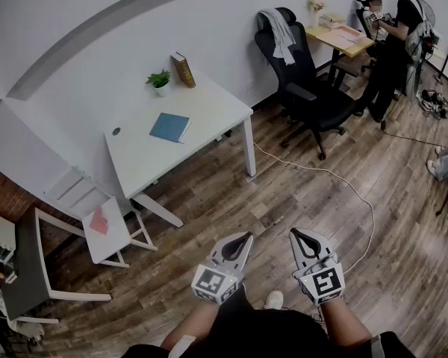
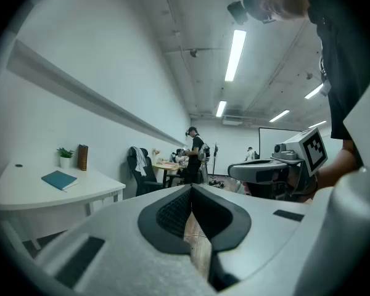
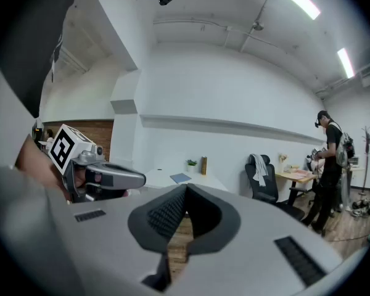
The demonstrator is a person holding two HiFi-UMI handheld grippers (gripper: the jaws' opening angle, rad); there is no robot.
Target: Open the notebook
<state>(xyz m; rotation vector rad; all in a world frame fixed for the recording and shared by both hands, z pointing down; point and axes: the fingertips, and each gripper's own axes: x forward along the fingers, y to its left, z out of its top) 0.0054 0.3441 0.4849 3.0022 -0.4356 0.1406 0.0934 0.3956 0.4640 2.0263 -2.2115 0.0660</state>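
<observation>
The notebook [image 1: 169,127], blue and closed, is seen lying flat on the white surface [image 1: 209,110] in the upper left of the head view, near the middle of the top and well apart from both grippers. Behind it, toward the wall, a small potted plant [image 1: 160,81] and an upright brown book [image 1: 183,69] are set near each other at the far edge, and a small dark round fitting [image 1: 116,131] is seen in the top to the notebook's left. Below and left of the surface a white chair [image 1: 127,237] is placed, with a pink item [image 1: 98,221] lying on its seat. To the right of the surface a black office chair [image 1: 302,80] is found, a grey garment [image 1: 278,32] draped over its back; beyond it, in the upper right corner, a person [image 1: 392,51] is standing beside a light wooden desk [image 1: 343,37]. A white cable [image 1: 351,189] is trailed across the wooden floor [image 1: 231,200] from the surface's leg toward the lower right. At the bottom centre of the head view the left gripper [image 1: 246,236] and the right gripper [image 1: 294,233] are held side by side above the floor, both pointed toward the top of the frame. In each gripper view the jaws are seen pressed together at their tips with nothing caught between them, only floor showing through the hollow behind the tips, so both grippers are clenched and empty
</observation>
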